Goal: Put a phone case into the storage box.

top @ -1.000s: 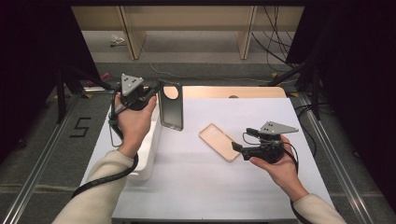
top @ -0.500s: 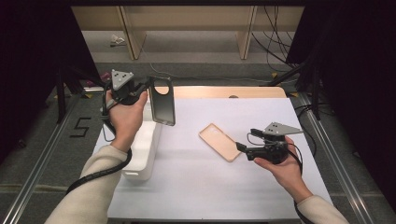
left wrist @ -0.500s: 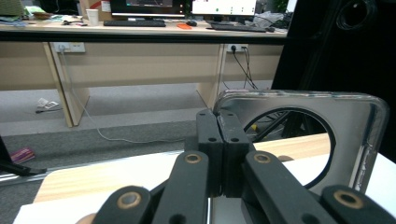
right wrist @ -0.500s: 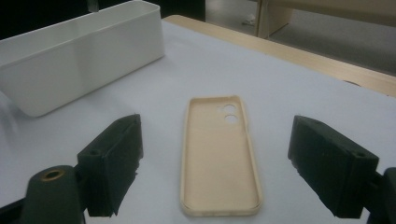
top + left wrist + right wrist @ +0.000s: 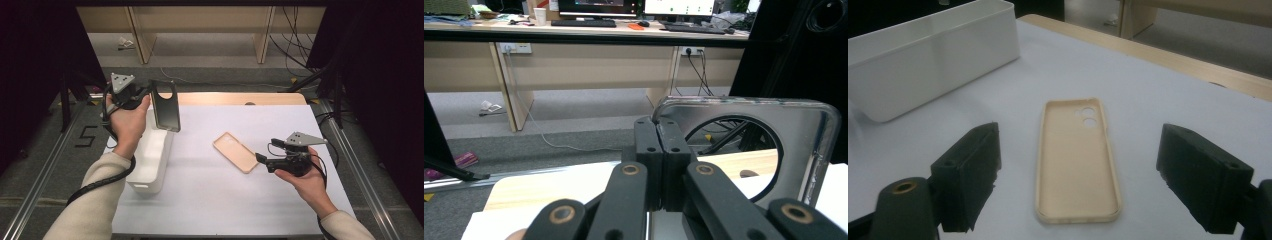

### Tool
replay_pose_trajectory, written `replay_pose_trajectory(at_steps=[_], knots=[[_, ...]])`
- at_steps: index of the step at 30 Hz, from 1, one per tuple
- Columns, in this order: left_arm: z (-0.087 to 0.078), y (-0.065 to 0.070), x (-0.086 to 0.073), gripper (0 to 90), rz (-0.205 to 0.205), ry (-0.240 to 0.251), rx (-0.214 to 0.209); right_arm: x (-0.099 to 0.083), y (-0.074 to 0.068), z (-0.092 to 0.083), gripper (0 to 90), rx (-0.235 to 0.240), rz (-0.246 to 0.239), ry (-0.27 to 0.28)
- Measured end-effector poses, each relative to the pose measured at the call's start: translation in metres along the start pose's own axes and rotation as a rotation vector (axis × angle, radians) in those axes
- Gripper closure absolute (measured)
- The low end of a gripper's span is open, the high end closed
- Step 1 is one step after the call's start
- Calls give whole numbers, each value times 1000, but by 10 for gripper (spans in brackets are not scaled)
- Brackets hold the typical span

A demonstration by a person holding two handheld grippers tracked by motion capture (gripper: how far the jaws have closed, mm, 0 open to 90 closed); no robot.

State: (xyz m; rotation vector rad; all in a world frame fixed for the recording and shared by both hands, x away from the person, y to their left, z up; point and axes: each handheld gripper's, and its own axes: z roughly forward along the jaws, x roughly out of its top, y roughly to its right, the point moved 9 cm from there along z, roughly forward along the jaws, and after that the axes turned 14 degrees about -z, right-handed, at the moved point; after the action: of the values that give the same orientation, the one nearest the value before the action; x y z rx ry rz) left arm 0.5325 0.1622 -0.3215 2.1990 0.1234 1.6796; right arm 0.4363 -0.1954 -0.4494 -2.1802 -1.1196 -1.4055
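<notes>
Setting: a dark-curtained work bay with pale wooden desk legs and loose cables on the grey floor beyond; in the middle stands a tabletop (image 5: pixel 220 200) with a white cover, a strip of bare wood showing along its far edge. Item one: a dark phone case (image 5: pixel 166 106) with a large round camera opening near its top, held upright in the air above the far left corner of the tabletop, over the far end of the bin. Item two: the left gripper (image 5: pixel 148 93), in the person's raised left hand (image 5: pixel 127 120), its jaws pressed together on the edge of the dark phone case; the left gripper view shows the two black pads (image 5: pixel 648 150) meeting on the case's rim beside the round opening. Item three: a white bin (image 5: pixel 150 155), oblong and open-topped, on the left side of the tabletop, below the left hand. Item four: a beige phone case (image 5: pixel 236 152), lying flat with its hollow side up near the middle of the tabletop, its two small camera holes at the far end. Item five: the right gripper (image 5: pixel 260 159), held low in the right hand (image 5: pixel 305 177), its jaws spread wide, just beside the near end of the beige phone case and apart from it.
</notes>
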Motion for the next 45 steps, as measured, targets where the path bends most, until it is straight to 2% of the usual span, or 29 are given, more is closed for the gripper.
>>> replay_pose_trajectory(at_steps=[19, 34, 45], knots=[[6, -23, 2, 891, 5, -1, 56, -2, 1, -2, 187, -1, 5, -3], [13, -36, 4, 891, 5, 1, 88, -4, 1, -4, 187, -2, 8, -3], [18, -41, 3, 891, 7, -1, 99, -4, 1, -5, 186, -3, 12, -1]])
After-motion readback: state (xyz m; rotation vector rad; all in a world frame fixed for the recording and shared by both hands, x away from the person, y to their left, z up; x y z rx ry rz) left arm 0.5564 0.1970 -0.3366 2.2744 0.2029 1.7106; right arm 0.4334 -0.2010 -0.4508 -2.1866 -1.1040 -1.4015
